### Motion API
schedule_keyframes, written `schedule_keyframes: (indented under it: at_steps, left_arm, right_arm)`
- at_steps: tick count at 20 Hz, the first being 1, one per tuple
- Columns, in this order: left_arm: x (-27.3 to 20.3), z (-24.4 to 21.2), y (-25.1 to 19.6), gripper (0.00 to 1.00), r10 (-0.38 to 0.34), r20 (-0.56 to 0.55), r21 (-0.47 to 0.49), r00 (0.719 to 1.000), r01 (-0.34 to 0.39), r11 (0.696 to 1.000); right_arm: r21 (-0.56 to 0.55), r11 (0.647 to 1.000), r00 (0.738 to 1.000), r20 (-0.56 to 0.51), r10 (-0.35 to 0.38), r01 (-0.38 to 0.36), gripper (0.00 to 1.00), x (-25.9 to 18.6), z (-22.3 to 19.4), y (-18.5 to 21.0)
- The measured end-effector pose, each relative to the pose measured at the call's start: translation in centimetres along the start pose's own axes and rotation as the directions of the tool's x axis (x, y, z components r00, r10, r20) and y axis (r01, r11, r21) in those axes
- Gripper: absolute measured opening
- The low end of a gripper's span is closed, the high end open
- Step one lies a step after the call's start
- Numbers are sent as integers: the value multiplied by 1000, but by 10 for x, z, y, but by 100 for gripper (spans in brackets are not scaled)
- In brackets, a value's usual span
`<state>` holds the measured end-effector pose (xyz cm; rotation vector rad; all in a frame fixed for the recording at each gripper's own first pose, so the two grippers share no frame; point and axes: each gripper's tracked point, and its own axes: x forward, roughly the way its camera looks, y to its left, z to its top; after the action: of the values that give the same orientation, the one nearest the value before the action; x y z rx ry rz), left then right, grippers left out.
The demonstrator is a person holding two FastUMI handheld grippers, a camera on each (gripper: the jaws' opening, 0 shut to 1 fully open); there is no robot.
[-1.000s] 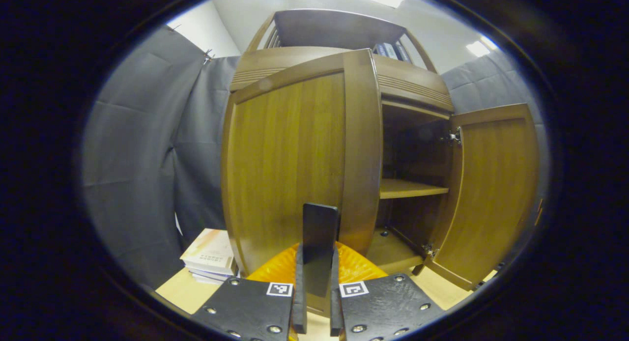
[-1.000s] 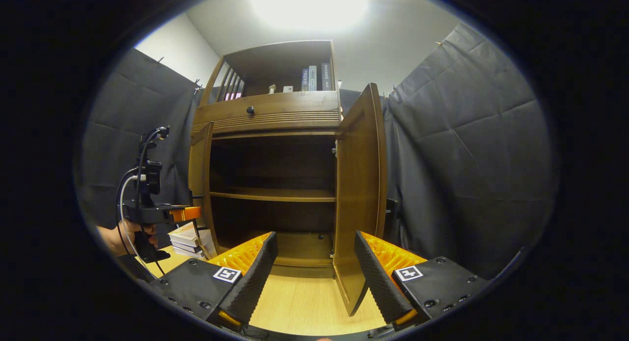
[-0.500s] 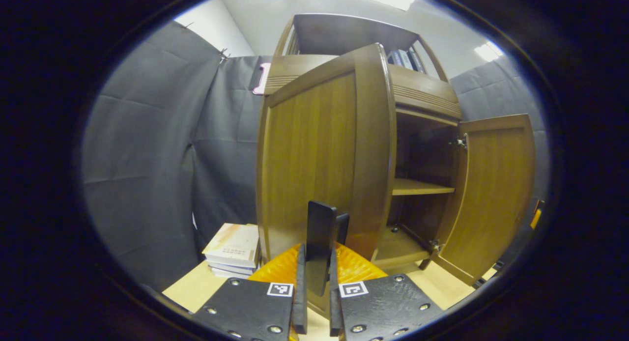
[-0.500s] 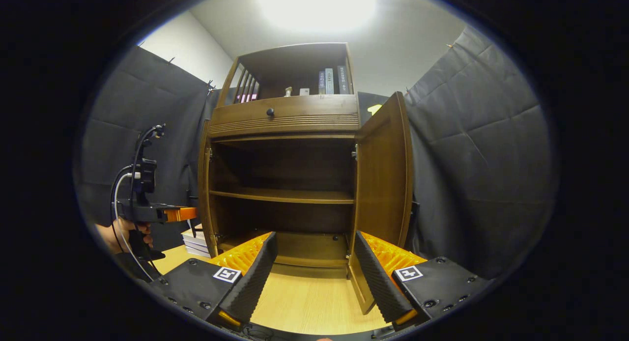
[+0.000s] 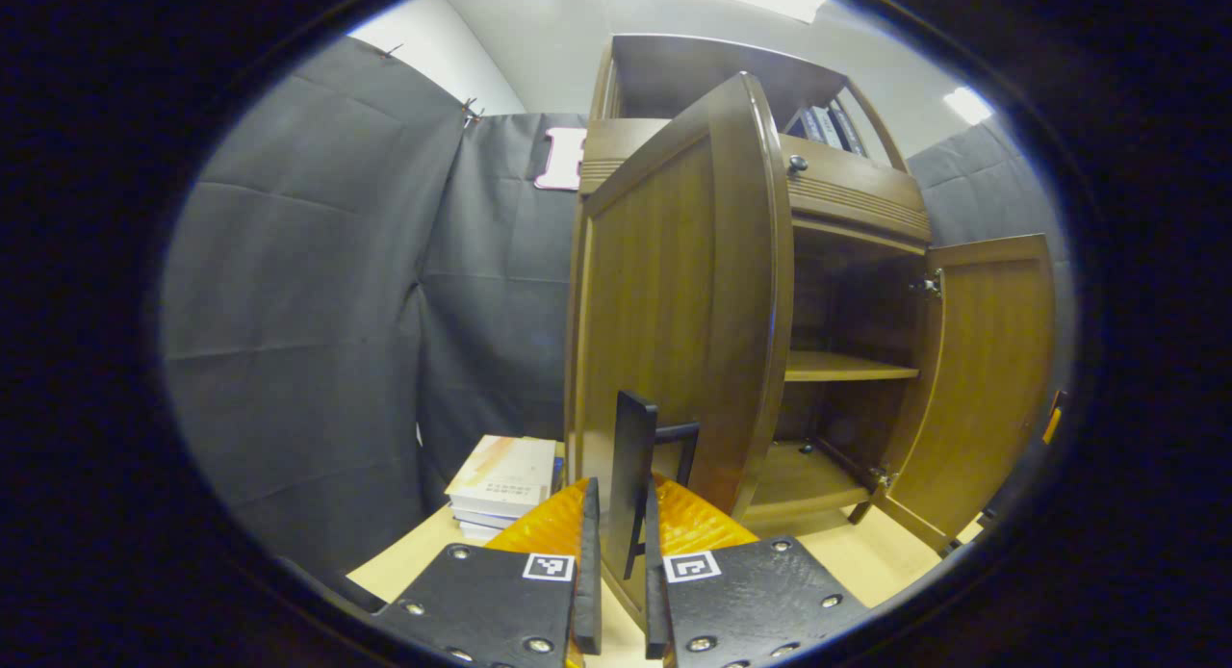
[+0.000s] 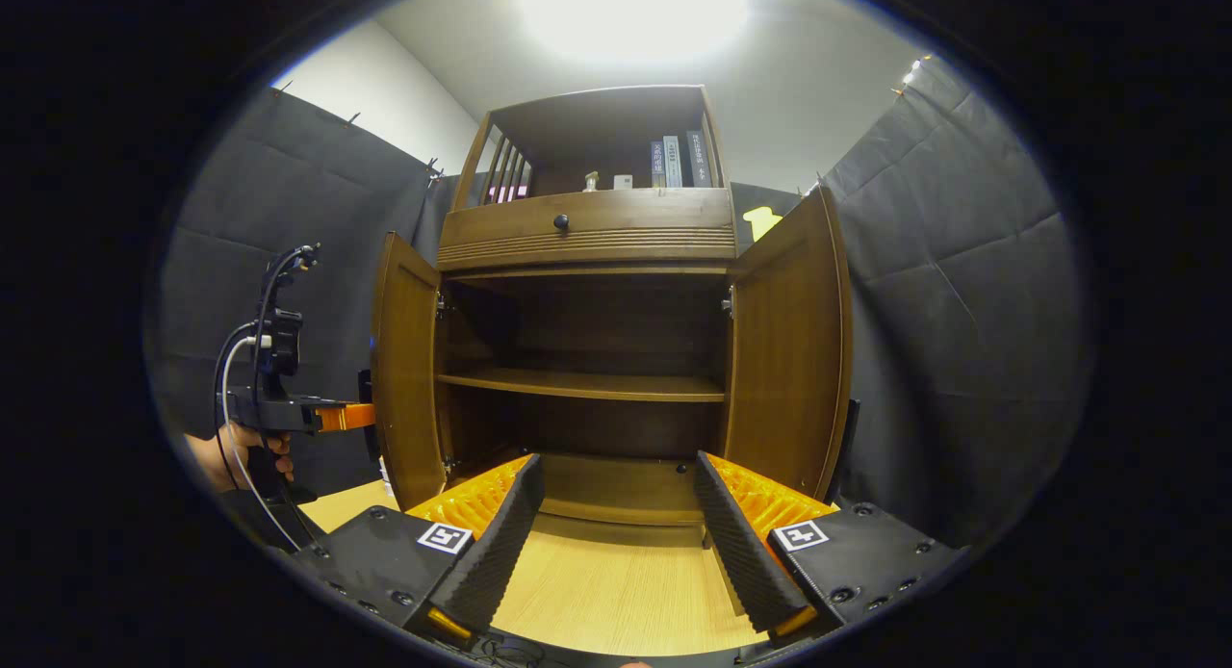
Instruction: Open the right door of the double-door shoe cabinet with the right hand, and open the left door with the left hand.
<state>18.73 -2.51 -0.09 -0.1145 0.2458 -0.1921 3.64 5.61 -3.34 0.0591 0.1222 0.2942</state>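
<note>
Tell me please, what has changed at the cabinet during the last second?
The left tongs, shut on the left door's handle, swung the left door further open. In the right gripper view the right door now appears more face-on. The right tongs stayed open, holding nothing; the shelf is unchanged.

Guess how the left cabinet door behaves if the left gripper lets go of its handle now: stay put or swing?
Likely stays or drifts only slightly: the left door hangs plumb on side hinges, already wide open. It looks a stiff wooden panel, so no flex. The left gripper is shut on the handle, a thin rigid bar, probably smooth enough to slip.
</note>
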Motion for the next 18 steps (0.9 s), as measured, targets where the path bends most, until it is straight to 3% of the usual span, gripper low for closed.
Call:
schedule_keyframes:
  at_steps: [1,15,16,18]
  left_arm:
    - [-8,-4,8,21,7,3,-1,1000,-7,1000]
    - [-70,-8,119,21,186,41,35,982,-187,982]
    - [-74,-8,124,21,177,43,23,983,-178,984]
    - [-87,-9,131,21,177,43,10,983,-177,984]
  right_arm:
    - [-1,1000,1000,1,0,0,98,0,1,1]
    - [-1,1000,1000,27,11,-11,98,-7,10,21]
    - [-1,1000,1000,28,6,-6,93,-9,10,21]
    - [-5,1000,1000,30,-8,8,93,-14,11,20]
